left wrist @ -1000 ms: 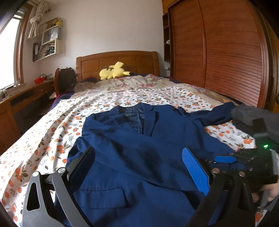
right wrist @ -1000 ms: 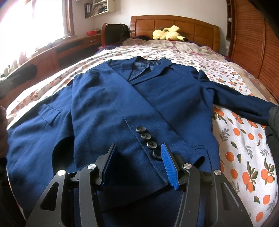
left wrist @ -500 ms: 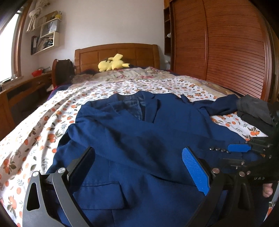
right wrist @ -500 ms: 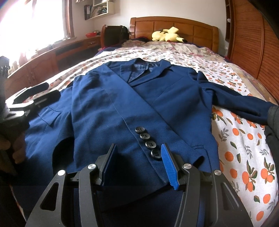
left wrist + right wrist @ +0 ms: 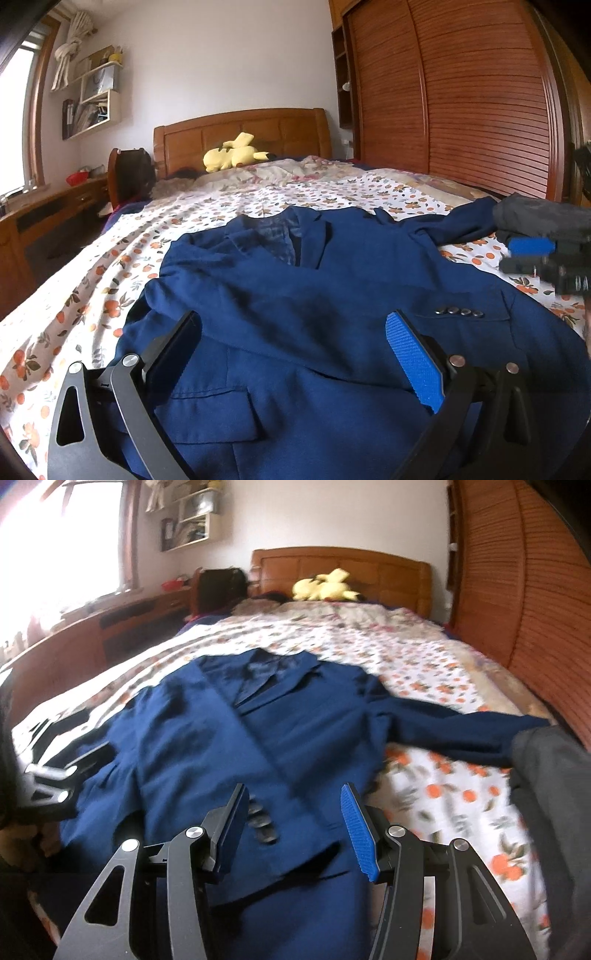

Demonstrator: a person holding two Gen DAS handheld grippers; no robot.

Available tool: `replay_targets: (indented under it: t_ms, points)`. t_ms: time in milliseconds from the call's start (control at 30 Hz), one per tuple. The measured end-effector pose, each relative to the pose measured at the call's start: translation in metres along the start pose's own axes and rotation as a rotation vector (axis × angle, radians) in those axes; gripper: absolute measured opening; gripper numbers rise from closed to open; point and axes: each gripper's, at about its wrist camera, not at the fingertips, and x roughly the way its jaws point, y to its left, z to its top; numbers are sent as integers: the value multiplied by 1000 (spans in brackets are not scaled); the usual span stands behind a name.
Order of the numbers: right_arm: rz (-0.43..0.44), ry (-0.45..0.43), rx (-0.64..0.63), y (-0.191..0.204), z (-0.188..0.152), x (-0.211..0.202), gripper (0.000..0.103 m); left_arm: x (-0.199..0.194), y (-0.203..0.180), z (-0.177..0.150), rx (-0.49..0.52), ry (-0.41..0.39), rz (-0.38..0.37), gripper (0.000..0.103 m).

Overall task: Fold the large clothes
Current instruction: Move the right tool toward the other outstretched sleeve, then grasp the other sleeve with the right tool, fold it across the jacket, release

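Observation:
A navy blue jacket [image 5: 332,280] lies front up on the flowered bed sheet [image 5: 110,273], collar toward the headboard. One sleeve is folded across its front, its cuff buttons [image 5: 458,312] showing. The other sleeve [image 5: 461,727] stretches out to the right. My left gripper [image 5: 295,343] hovers open low over the jacket's left pocket area, nothing between its fingers. My right gripper [image 5: 295,812] is open above the hem by the cuff buttons [image 5: 264,821], and the cloth lies free under it. In the left wrist view the right gripper [image 5: 535,254] shows at the right edge.
A dark grey garment [image 5: 546,775] lies on the bed's right side beside the outstretched sleeve. A yellow plush toy [image 5: 232,153] rests by the wooden headboard [image 5: 258,129]. A slatted wardrobe [image 5: 461,103] lines the right; a wooden desk [image 5: 110,627] runs along the left.
My right gripper has lifted up and away from the jacket's hem, still open. My left gripper has sunk a little toward the jacket. The jacket has not moved.

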Motion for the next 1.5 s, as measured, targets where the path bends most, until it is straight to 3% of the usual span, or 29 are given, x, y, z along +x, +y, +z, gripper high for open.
replay_targets:
  t_ms: [267, 600, 700, 833, 1167, 1500]
  points:
    - [-128, -4, 40, -52, 40, 7, 50, -3, 1, 2, -10, -12, -26, 100]
    - [-217, 69, 129, -99, 68, 71, 51, -14, 5, 10, -30, -60, -50, 100]
    - [-268, 88, 154, -113, 71, 92, 70, -16, 6, 12, -34, -69, -54, 100]
    - [-313, 123, 190, -130, 72, 114, 71, -17, 8, 15, -41, -78, -63, 100]
    - [-332, 223, 367, -172, 52, 149, 71, -22, 15, 20, -65, -92, -76, 100]
    - [-281, 261, 545, -200, 42, 168, 71, -24, 20, 21, -77, -89, -78, 100]
